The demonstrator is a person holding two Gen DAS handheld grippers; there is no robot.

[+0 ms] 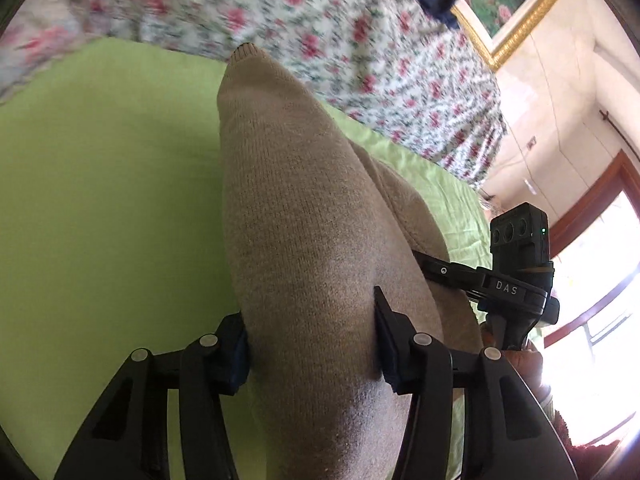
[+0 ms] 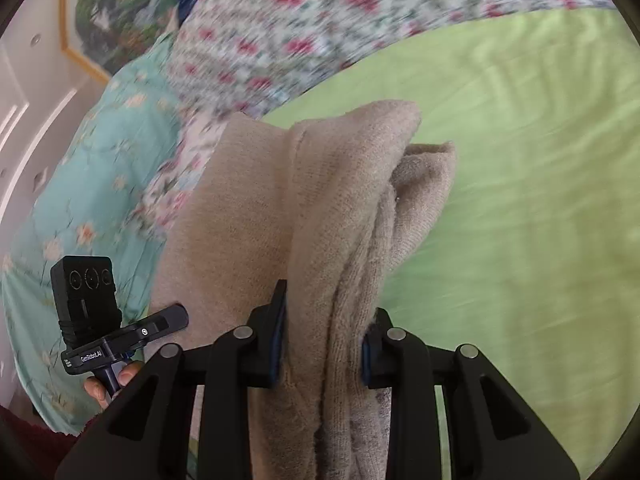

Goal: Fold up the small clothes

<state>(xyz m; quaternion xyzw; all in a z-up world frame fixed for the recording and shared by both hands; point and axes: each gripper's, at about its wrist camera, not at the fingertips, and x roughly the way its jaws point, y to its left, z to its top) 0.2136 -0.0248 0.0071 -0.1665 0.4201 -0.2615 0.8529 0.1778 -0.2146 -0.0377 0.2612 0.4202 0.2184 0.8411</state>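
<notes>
Because it is a soft, thick knit, the sweater (image 1: 304, 216) should be light, floppy and prone to sagging, so bunched edges make the safest hold. Each claw is clamped on such a bunch: the left claw (image 1: 312, 344) and right claw (image 2: 324, 332) both pinch it, lifted over the green sheet (image 2: 520, 160) of the bed.
</notes>
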